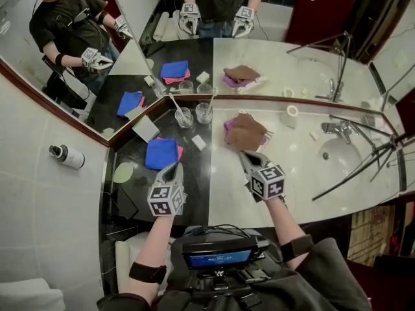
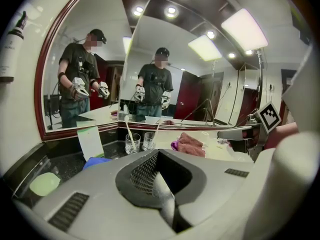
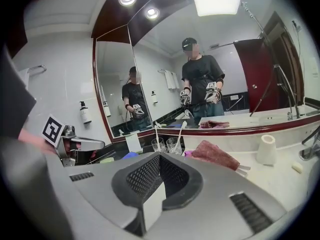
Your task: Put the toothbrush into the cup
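The left tool and the right tool are hanging over the desk, each with its jaws pressed together on nothing. One toothbrush is leaning in the left cup and a second toothbrush in the right cup, by the mirror corner. The glasses are standing just beside each other, so a tool reaching in is likely risking a tip, with the tall handles acting as levers.

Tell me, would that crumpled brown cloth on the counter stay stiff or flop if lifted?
Probably flop: the brown cloth lies in soft, rumpled folds. It looks thin, so it is likely light. It rests partly over a purple item, which might drag along.
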### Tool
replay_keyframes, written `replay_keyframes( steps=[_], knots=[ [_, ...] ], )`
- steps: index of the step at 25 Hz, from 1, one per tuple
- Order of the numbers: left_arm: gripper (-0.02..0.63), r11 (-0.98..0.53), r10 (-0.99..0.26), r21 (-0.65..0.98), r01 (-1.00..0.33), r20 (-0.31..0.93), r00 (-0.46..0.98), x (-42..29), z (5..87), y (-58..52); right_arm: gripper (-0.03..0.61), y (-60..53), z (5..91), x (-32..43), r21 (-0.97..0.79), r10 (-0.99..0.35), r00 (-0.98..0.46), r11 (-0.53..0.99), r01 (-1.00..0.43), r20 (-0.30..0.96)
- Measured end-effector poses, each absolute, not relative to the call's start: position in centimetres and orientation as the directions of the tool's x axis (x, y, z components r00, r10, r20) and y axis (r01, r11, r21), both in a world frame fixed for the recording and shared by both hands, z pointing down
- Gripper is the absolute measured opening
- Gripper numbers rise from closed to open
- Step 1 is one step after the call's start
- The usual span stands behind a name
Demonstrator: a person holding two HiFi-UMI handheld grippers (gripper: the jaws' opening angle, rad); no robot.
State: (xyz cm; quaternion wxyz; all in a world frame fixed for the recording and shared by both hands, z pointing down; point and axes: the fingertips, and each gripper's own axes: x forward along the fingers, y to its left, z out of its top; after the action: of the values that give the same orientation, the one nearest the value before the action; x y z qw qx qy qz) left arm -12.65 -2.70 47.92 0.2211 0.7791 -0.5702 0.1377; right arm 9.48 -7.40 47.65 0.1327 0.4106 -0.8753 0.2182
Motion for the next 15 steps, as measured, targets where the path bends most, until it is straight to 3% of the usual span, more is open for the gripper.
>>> replay_keyframes(
  steps=[15],
  knots=[
    [0.002,-0.296,-0.812,0.207,-0.933,0.460,0.360,-10.4,48.3,-4.0,0.017,-5.3,47.9,9.4,-0.323,-0.644,-0.645,0.559,-0.764,0.412]
  ],
)
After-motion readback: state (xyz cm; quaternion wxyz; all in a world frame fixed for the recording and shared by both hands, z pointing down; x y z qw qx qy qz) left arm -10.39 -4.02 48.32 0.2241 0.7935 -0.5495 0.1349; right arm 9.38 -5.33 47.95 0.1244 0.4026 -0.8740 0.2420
